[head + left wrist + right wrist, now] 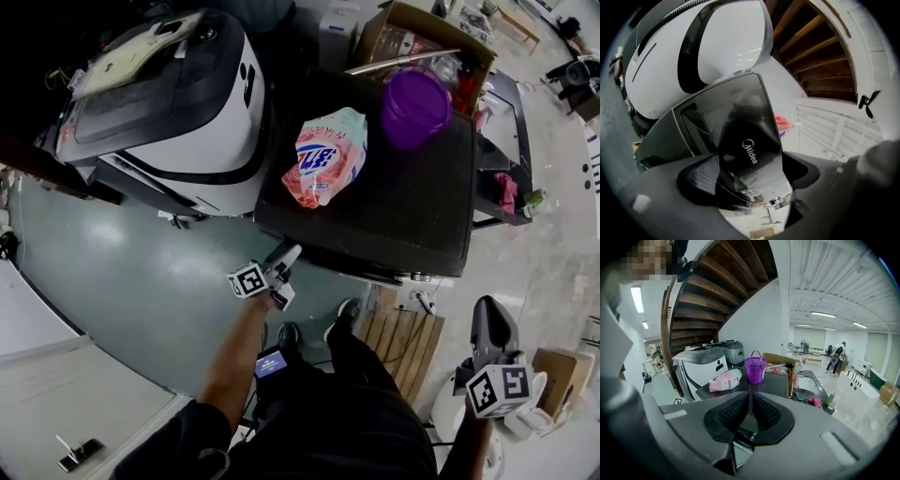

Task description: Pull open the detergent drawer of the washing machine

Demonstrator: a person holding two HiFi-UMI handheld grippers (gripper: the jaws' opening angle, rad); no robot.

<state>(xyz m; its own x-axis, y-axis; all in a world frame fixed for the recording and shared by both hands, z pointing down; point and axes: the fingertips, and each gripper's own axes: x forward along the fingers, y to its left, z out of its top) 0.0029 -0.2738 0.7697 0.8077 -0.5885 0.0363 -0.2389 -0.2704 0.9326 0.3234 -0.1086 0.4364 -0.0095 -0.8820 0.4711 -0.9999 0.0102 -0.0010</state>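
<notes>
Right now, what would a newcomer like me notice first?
A bright purple bucket and a pink bag sit on top of a black washer, in the middle of the head view. Left of it stands a big white machine. The left gripper is at the washer's front, jaws apart, with a black panel marked Midea between them.
</notes>
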